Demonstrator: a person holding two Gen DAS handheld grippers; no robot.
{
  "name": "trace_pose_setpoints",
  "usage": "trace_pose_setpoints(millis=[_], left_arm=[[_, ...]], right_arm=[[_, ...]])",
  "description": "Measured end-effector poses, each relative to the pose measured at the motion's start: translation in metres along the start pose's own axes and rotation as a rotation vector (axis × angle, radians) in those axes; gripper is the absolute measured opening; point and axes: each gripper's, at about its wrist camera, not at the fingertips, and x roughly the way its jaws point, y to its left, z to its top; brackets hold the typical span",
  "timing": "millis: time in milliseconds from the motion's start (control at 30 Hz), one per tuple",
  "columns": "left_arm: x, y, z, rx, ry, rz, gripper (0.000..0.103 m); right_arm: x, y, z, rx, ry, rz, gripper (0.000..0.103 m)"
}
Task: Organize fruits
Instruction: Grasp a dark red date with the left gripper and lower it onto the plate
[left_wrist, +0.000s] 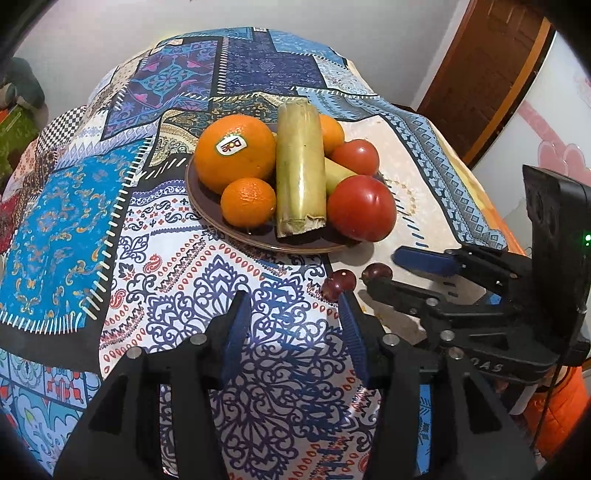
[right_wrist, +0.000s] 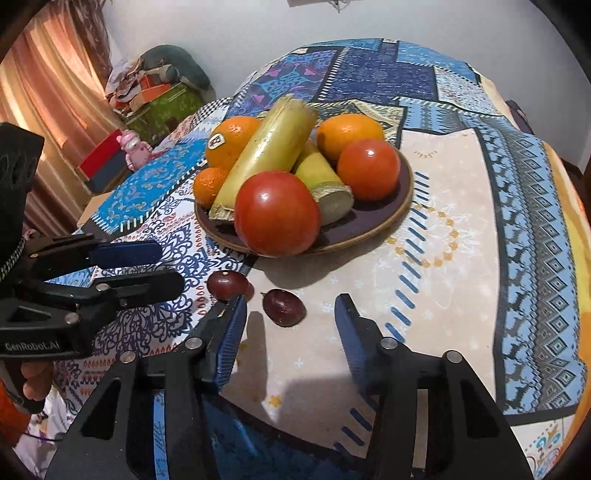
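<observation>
Right wrist view shows the right gripper (right_wrist: 290, 317) with its fingers spread wide and empty, low over the bench (right_wrist: 454, 280), with one dark grape (right_wrist: 283, 307) lying on the cloth between the fingertips, nearer the left one. A second grape (right_wrist: 227, 283) sits just beyond the left fingertip, close to the first but seemingly apart from it. Beyond both stands the plate (right_wrist: 369, 230), already loaded with oranges (right_wrist: 349, 133), two tomatoes (right_wrist: 277, 213) and pieces of sugarcane (right_wrist: 269, 147). The left gripper (left_wrist: 293, 310) is also spread and holds nothing; in its own view it hovers above the patterned cloth, with the nearer grape just past its right fingertip. The step in hand looks like picking up a loose grape to add to the plate. To do it well, the right gripper should shift slightly left so the grape lies midway between the pads, drop until the pads bracket its widest part, then close slowly and lightly: a grape is small, round and soft, so it may roll out or burst. The neighbouring grape is close enough to be nudged by the left finger, so the approach should be straight down. Free space on the plate looks greatest at its near right rim.
</observation>
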Motion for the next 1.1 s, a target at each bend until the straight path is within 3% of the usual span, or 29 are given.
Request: trace_pose_setpoints(millis=[367, 867, 1000, 1100], left_arm=[[0.01, -0.008, 0.001, 0.023, 0.03, -0.027, 0.04], [0.032, -0.033, 0.013, 0.097, 0.051, -0.005, 0.039], [0.039, -0.038, 0.014, 0.127, 0.057, 0.03, 0.024], [0.038, -0.04, 0.014, 0.137, 0.042, 0.044, 0.022]], right_arm=[[0.002, 0.006, -0.004, -0.047, -0.006, -0.01, 0.021], [-0.02, -0.013, -0.008, 0.021, -0.044, -0.019, 0.019], [-0.027, -0.019, -0.008, 0.048, -0.06, -0.021, 0.019], [-0.031, -0.02, -0.008, 0.06, -0.069, -0.018, 0.019]])
